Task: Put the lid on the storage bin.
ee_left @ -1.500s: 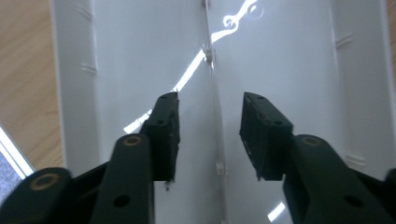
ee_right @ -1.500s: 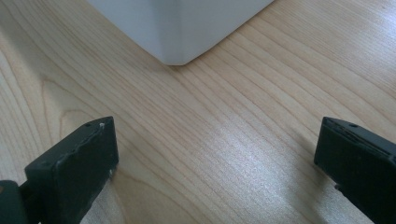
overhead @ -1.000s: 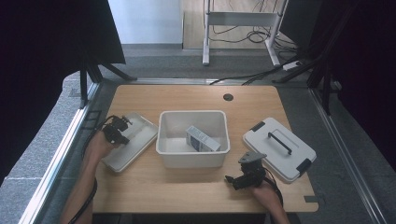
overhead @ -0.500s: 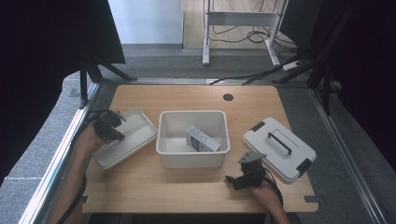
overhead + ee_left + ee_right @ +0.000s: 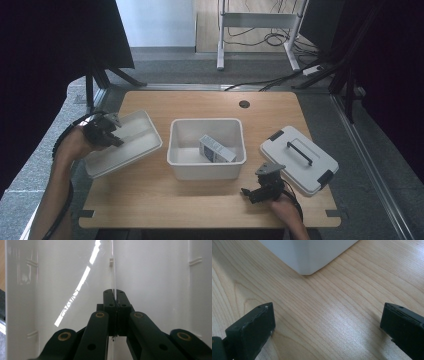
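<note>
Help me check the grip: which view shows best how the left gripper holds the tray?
The left gripper view: its jaws are shut on a thin upright rib of the white tray. The high view shows the left gripper at the tray's left end, the tray tilted, but not the jaws. The right gripper view looks at bare table.

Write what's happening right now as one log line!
left gripper: shut on tray rim, tray tilted | right gripper: open, over table | bin: holds box
</note>
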Available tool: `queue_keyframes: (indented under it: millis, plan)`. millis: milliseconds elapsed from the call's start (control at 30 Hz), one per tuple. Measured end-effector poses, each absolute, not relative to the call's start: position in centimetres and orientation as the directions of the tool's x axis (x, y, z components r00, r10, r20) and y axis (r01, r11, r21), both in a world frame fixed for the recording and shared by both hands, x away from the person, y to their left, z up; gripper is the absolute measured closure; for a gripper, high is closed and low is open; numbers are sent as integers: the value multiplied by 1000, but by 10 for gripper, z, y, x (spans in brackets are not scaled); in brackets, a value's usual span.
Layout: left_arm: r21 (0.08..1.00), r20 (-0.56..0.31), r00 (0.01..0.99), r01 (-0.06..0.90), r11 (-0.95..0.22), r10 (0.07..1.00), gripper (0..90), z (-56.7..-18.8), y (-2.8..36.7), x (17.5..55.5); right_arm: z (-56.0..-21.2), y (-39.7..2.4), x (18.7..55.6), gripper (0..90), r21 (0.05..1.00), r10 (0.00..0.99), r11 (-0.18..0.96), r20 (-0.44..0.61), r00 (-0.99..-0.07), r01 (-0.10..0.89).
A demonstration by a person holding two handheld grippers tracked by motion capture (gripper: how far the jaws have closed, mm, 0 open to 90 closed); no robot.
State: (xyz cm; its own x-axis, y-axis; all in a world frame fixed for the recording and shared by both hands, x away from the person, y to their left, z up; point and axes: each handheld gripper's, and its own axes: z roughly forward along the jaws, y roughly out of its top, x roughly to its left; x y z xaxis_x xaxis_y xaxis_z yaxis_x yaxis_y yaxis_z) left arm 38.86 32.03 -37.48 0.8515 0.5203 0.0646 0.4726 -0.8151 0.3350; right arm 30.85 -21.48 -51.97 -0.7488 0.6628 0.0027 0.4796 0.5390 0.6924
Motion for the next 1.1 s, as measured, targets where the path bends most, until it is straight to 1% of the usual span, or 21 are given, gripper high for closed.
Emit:
queue_keyframes:
  millis: [100,267,433,567,667,1100]
  plan:
    - [345,66,869,440,-829,490,889,-362,320,385,-520,-215,308,0,692,663,538,4,-748,481]
    - [350,63,885,414,-840,462,889,-343,315,382,-520,-215,308,0,692,663,538,4,-748,481]
    - [366,70,904,371,-854,423,889,-328,302,382,-520,-215,309,0,693,663,538,3,-749,479]
    - [379,66,912,352,-856,404,889,-320,283,384,-520,-215,309,0,693,663,538,4,-749,480]
    - [381,67,925,322,-866,374,889,-316,267,388,-520,-215,309,0,693,663,538,3,-749,480]
    - [392,82,976,157,-907,204,889,-319,188,404,-520,-215,308,0,693,664,537,4,-748,480]
